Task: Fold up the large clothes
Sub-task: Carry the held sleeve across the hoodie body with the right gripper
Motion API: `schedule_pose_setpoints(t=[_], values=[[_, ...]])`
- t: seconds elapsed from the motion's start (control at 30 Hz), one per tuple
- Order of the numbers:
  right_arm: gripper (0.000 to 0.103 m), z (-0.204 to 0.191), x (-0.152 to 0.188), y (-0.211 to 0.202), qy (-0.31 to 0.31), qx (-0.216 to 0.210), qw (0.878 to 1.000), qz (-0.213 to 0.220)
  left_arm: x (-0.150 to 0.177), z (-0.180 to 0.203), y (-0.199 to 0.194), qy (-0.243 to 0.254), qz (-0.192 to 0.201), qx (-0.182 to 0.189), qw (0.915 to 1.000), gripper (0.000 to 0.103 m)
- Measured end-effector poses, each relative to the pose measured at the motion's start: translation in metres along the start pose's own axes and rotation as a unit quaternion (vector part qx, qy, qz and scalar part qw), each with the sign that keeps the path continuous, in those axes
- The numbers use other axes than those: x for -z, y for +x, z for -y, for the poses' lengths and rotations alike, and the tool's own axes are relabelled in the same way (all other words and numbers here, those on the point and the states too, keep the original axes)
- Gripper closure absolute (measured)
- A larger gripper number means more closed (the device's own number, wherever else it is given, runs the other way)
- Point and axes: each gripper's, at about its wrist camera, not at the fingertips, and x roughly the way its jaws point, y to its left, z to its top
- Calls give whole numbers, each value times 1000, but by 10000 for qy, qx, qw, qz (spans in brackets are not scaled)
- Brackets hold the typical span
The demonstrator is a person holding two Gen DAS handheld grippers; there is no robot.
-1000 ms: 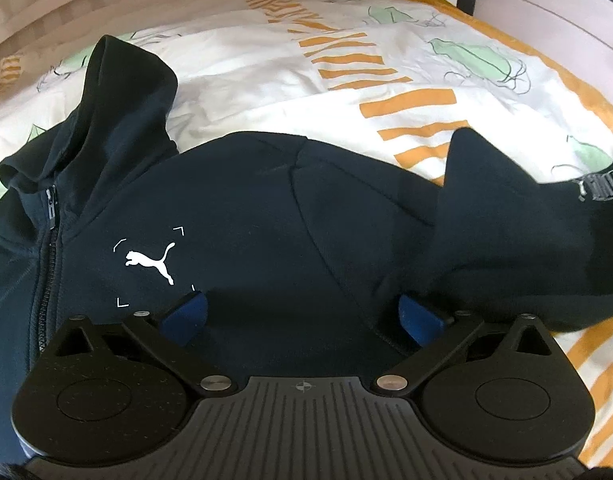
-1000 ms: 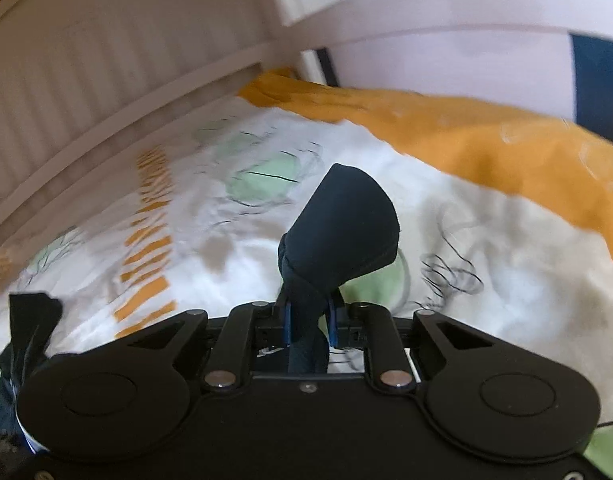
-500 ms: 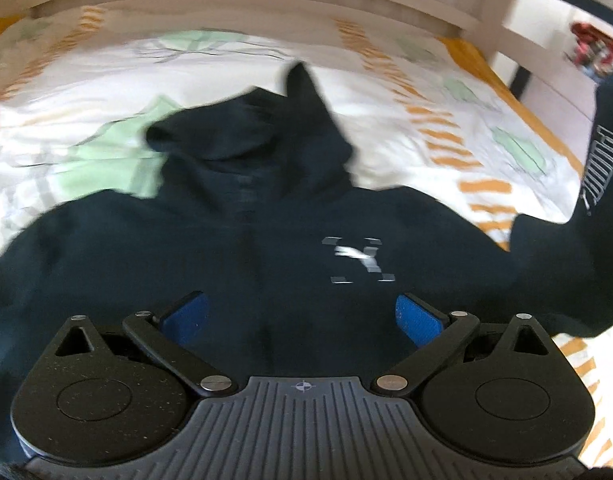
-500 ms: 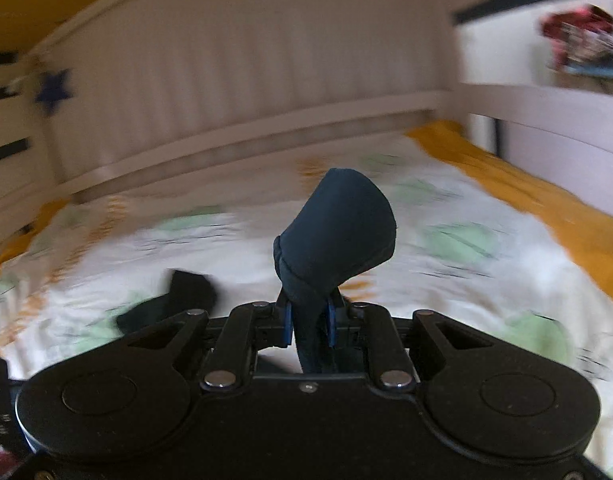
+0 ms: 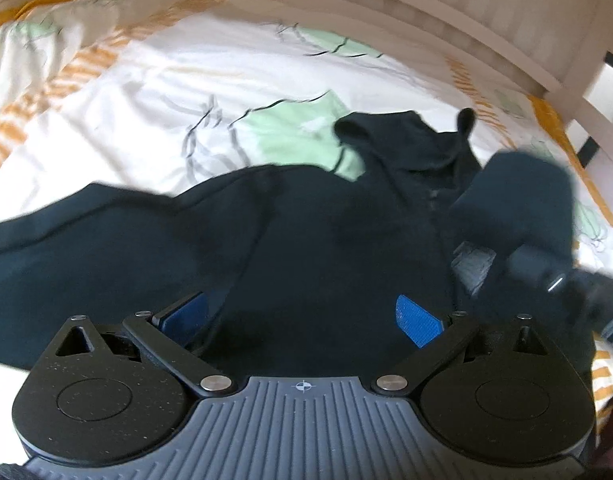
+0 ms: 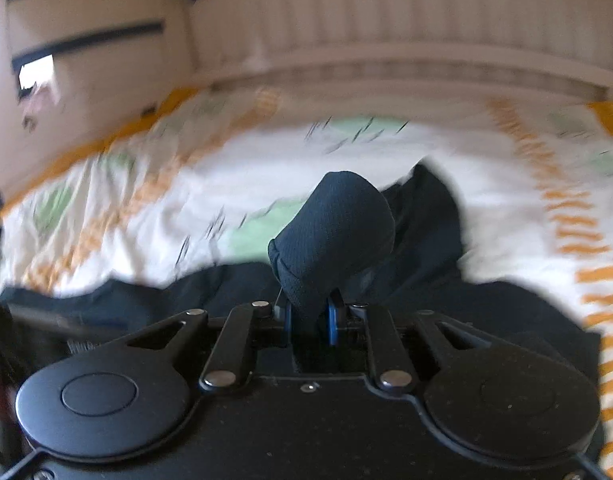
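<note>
A dark navy hooded jacket (image 5: pixel 306 240) lies spread on the bed, hood (image 5: pixel 410 140) toward the headboard, one sleeve (image 5: pixel 66 232) stretched to the left. My left gripper (image 5: pixel 302 316) is open and empty just above the jacket's body. My right gripper (image 6: pixel 310 316) is shut on the jacket's sleeve cuff (image 6: pixel 334 232), which sticks up from between the fingers. It holds the cuff over the jacket (image 6: pixel 426 288). The right gripper and cuff (image 5: pixel 522 208) show blurred at the right of the left wrist view.
The bed sheet (image 5: pixel 186 80) is white with orange stripes and green patches. A pale wooden headboard (image 6: pixel 386 40) runs along the far side. A bed rail (image 5: pixel 578 92) stands at the right.
Both cameras have swung left across the bed. My right gripper has carried the cuff from over the bare sheet to over the jacket body. The left gripper has stayed open.
</note>
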Motion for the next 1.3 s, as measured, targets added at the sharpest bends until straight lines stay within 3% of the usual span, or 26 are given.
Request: schedule_pose_setpoints(t=[0.1, 0.23, 0.47, 0.7, 0.83, 1.03, 1.1, 1.3], values=[[69, -23, 23, 19, -234, -176, 9991, -294, 5, -11, -1, -107, -39, 13, 9999, 1], [41, -37, 44, 18, -455, -407, 9967, -539, 6, -12, 0, -111, -64, 86, 9999, 1], [34, 6, 53, -24, -61, -211, 9987, -456, 9, 6, 2, 36, -55, 373, 9993, 1], [34, 81, 87, -38, 638, 678, 9921, -840, 17, 18, -3, -60, 18, 640, 9979, 1], [34, 102, 113, -55, 803, 742, 9898, -909, 22, 20, 4, 105, -135, 512, 9985, 1], [33, 95, 130, -78, 667, 769, 9922, -714, 42, 22, 35, 286, -497, 219, 9981, 1], [33, 97, 126, -82, 707, 786, 9916, -743, 50, 24, 43, 484, -471, 130, 9976, 1], [31, 99, 97, -93, 733, 827, 9939, -61, 61, 39, 49, 1125, -285, -217, 9930, 0]])
